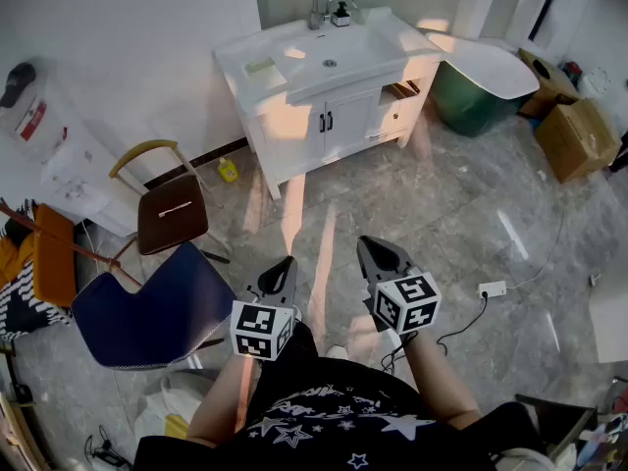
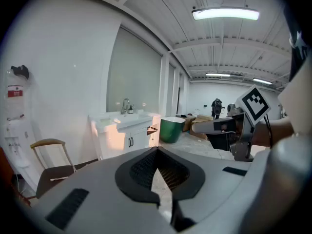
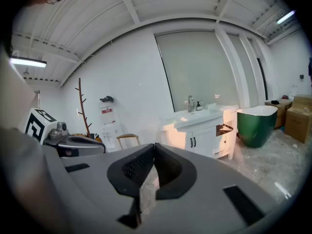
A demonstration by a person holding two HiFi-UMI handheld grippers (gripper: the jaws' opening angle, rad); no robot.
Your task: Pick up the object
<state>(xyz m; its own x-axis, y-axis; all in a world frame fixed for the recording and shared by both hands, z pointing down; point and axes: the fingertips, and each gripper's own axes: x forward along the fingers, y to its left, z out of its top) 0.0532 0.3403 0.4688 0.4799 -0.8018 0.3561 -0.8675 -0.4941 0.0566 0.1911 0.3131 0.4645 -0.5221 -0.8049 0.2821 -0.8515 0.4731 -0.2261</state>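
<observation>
Two grippers come nearest, held low in front of the person above the marble floor (image 1: 461, 224). The left gripper (image 1: 286, 265) has its jaws pressed together with nothing between them. The right gripper (image 1: 373, 248) is clenched the same way and also empty.

From the jaws, a blue chair (image 1: 147, 307) stands at about 9 o'clock and a wooden chair (image 1: 172, 214) at 10 o'clock. A small yellow item (image 1: 228, 171) lies on the floor by the wall at 11 o'clock; it is too small to identify.

Farther off, at 12 o'clock, is the white vanity with its counter (image 1: 383, 52). The task does not say which object is meant. The likeliest candidates are on that counter: a pale green pad (image 1: 260, 66) lying flat at 9 o'clock of the basin (image 1: 329, 62), and a small dark bottle (image 1: 340, 14) beside the tap (image 1: 319, 6).

The pad looks thin and light. I cannot tell whether it is soap or sponge; if it is soap, it will be slippery. It would best be pinched across its short sides. The bottle looks rigid, light and easy to tip, so it should be taken around the body, below the pump. Both lie well apart from the jaws, straight ahead across open floor.

A green tub (image 1: 471, 101) stands at 1 o'clock.
</observation>
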